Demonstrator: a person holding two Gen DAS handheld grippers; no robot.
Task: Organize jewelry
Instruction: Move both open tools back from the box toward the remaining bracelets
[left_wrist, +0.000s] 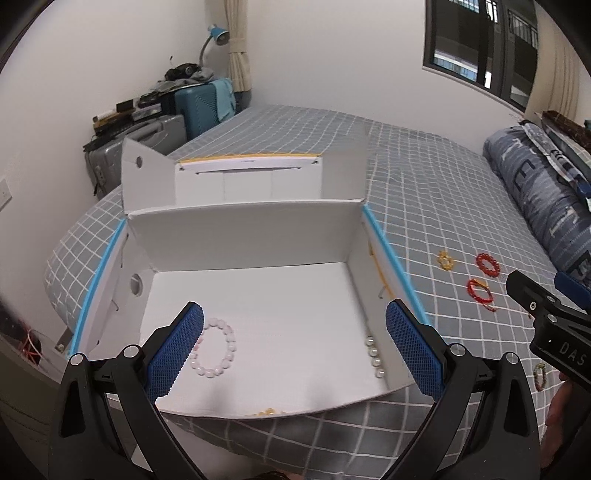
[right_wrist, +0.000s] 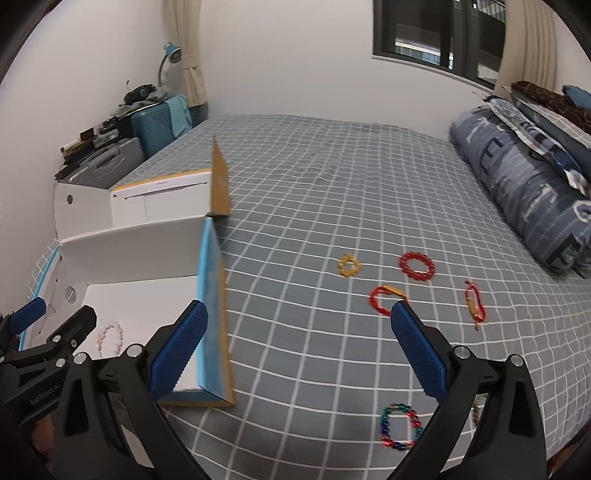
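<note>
Underneath everything, a bed (right_wrist: 332, 177) in a grey checked sheet, with a rolled blue patterned quilt (right_wrist: 524, 192) along its far right side. On the left half of the sheet, an open white cardboard box (left_wrist: 258, 229) with blue-edged side walls and its lid flap standing up behind. Over the near end of the box, the left gripper (left_wrist: 293, 343), jaws wide apart and holding nothing. To the right of the box, above bare sheet, the right gripper (right_wrist: 299, 343), jaws likewise spread wide and empty. On the box floor, just beside the left jaw pad, a pale pink bead bracelet (left_wrist: 218, 350); against the inner right wall, a short row of clear beads (left_wrist: 373, 356), only partly visible; at the near rim, a few amber beads (left_wrist: 264, 412), mostly hidden. Out on the sheet, well apart from the box: a red bead bracelet (right_wrist: 416, 266), a small yellow bracelet (right_wrist: 349, 264) to its left, a red-and-gold bracelet (right_wrist: 384, 299) partly behind the right pad, a red cord bracelet (right_wrist: 474, 304) further right, and a multicoloured bead bracelet (right_wrist: 400, 426) nearest the camera.
</note>
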